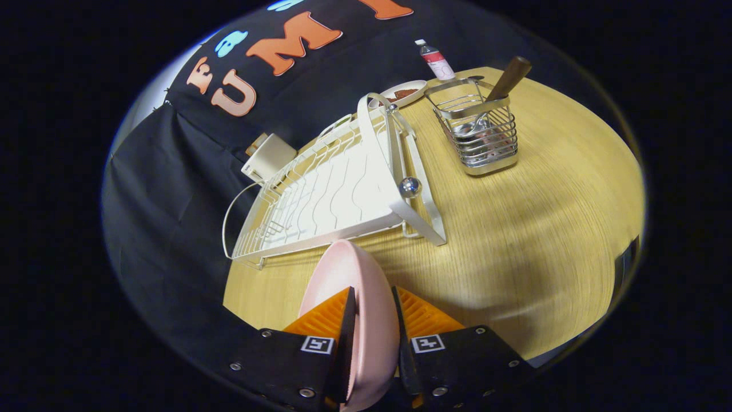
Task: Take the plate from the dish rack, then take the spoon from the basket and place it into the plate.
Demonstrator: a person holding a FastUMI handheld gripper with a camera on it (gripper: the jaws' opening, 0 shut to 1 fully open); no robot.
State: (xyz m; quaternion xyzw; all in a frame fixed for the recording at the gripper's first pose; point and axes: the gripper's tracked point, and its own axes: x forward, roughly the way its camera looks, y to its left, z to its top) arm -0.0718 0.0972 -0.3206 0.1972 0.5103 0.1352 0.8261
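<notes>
A pale pink plate (354, 274) stands on edge between my fingers, with my gripper (373, 312) shut on its rim. The plate is held above the wooden table (532, 229), just in front of the white wire dish rack (331, 194), whose slots hold nothing. Beyond the rack and to its right stands a metal wire basket (480, 134). A spoon with a brown wooden handle (509, 77) leans in the basket, its metal bowl down inside.
A small white dish (403, 92) with something brown in it and a small bottle (436, 60) stand behind the rack near the table's far edge. A white box (269, 157) sits off the rack's far left side. Black cloth hangs behind.
</notes>
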